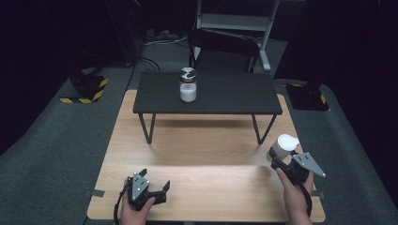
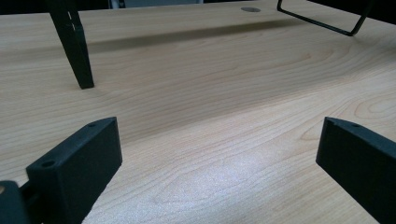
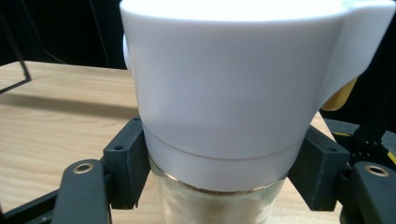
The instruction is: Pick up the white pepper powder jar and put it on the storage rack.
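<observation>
**A:** Two jars were in that shot, right? One with a white cap (image 1: 285,143) was clamped in the right tongs (image 1: 278,159), off the light worktop (image 1: 197,180) near its right edge. The other jar (image 1: 187,85), with white stuff inside and a silvery lid, stood on the little black table (image 1: 225,93) at the back, well apart from either hand.

**B:** Yep. From the right gripper view, the black jaws were closed on the held jar (image 3: 219,205) just under the cap (image 3: 224,88), pressing on the clear part from both sides. There was a pale powder inside. The left tongs (image 1: 157,190) sat low near the front left of the worktop, jaws spread wide with nothing between them.

**A:** How did you reckon it would handle?

**B:** My guess was that it was light, but stiff and smooth-walled, probably glass, so slippery and breakable if it dropped. The cap was wider than the neck, so gripping right below it looked smart: the rim acts as a stop if the jar slides down.

**A:** And the cap itself?

**B:** Plastic with a flip tab, by the look of it. I wouldn't have squeezed there; it could pop open.
</observation>
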Demonstrator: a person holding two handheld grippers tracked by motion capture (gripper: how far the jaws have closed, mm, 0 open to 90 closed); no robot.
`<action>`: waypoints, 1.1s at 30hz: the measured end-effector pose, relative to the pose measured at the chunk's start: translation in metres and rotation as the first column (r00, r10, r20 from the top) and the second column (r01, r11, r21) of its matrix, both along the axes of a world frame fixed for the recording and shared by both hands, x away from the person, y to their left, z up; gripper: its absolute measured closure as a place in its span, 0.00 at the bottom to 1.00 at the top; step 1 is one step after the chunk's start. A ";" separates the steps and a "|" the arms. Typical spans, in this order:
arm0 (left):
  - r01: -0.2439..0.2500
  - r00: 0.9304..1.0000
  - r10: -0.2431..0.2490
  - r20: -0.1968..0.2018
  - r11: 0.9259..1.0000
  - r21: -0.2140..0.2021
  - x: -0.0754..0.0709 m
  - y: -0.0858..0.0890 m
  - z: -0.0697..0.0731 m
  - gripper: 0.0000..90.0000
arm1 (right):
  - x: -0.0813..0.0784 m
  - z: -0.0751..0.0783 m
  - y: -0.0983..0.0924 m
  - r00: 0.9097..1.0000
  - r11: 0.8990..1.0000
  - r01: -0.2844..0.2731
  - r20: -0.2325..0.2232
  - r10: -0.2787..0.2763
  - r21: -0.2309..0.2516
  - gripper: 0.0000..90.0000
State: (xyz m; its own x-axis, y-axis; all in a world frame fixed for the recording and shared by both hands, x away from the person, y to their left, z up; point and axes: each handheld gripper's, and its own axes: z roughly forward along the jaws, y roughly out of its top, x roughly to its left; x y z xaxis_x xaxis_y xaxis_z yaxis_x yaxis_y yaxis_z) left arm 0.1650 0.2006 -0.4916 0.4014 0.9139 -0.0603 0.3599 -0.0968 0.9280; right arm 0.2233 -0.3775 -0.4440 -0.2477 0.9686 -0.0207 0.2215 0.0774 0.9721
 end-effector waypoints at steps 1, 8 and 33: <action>0.001 1.000 -0.001 -0.001 1.000 -0.001 0.000 0.000 0.000 0.01 | -0.004 0.000 0.001 1.000 1.000 -0.003 0.001 0.003 0.004 0.34; 0.003 1.000 -0.003 -0.008 1.000 -0.002 0.002 0.000 0.001 0.01 | -0.025 0.002 0.009 1.000 0.999 -0.030 0.010 0.030 0.017 0.34; 0.013 1.000 -0.013 -0.012 1.000 -0.019 0.003 0.004 0.000 0.01 | -0.006 0.074 0.057 0.986 0.992 -0.122 0.115 0.118 0.033 0.34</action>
